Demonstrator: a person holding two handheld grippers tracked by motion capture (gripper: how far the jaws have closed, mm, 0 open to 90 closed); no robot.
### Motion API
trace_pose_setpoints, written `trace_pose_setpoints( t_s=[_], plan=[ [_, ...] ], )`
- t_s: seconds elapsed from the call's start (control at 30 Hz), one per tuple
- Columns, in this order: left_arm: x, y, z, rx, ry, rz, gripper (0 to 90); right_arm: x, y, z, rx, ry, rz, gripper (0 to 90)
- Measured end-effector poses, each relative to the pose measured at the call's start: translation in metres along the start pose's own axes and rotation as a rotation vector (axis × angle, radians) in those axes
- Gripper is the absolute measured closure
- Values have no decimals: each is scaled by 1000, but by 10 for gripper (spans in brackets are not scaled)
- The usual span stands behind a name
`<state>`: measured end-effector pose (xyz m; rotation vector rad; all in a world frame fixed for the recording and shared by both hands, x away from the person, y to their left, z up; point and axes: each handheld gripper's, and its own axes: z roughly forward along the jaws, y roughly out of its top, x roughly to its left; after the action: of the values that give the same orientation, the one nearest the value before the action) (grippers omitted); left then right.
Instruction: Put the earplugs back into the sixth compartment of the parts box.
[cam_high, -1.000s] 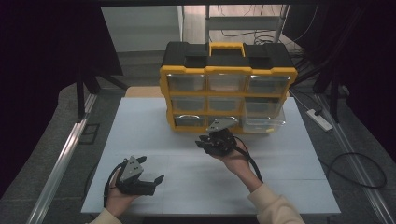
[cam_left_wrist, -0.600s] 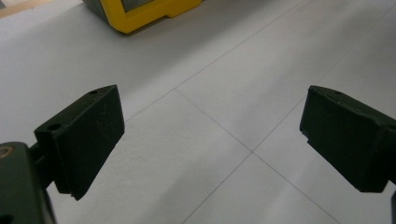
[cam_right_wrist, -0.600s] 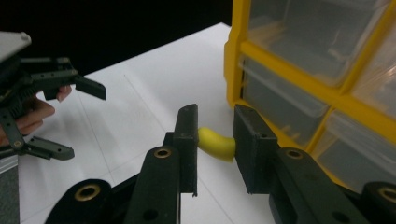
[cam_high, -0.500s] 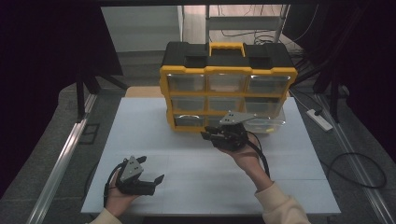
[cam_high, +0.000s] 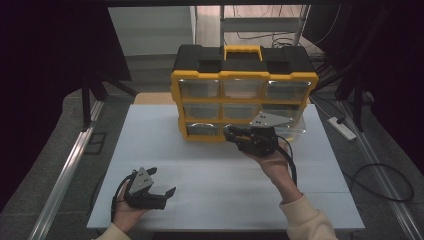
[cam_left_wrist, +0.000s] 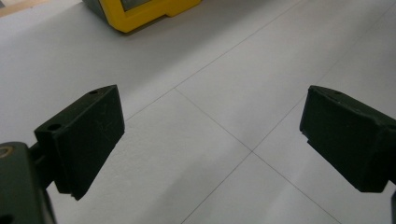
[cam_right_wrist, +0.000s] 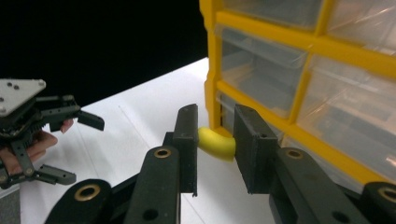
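Observation:
A yellow and black organizer (cam_high: 244, 75) with clear drawers stands at the back of the white table (cam_high: 215, 170). My right gripper (cam_high: 233, 134) hovers just in front of its bottom row, shut on a small yellow piece (cam_right_wrist: 215, 143). In the right gripper view the piece sits between the jaws, close to the organizer's yellow frame (cam_right_wrist: 211, 70). My left gripper (cam_high: 162, 181) rests in a hand near the front left of the table, open with nothing between its jaws (cam_left_wrist: 212, 135). The left gripper (cam_right_wrist: 79, 149) is also in the right gripper view, at the far left.
A clear drawer (cam_high: 295, 131) juts out from the organizer's bottom right, behind my right hand. A power strip (cam_high: 342, 127) lies on the floor to the right. Metal rails run along the table's left side. The organizer's corner (cam_left_wrist: 140, 14) lies ahead of the left gripper.
My right gripper has moved a little to the right and farther back, closer to the organizer's bottom row. The left gripper has stayed still.

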<state>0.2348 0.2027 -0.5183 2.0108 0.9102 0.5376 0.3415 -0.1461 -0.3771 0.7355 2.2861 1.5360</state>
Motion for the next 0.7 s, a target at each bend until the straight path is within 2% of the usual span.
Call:
trace_pose_setpoints(
  t_s=[0.33,0.7],
  plan=[
    [0,0,0,-1,-1,0,63,-13,9,-25,-67,-43,14,709],
    [0,0,0,-1,-2,0,63,-31,10,-47,-108,-122,41,709]
  ],
)
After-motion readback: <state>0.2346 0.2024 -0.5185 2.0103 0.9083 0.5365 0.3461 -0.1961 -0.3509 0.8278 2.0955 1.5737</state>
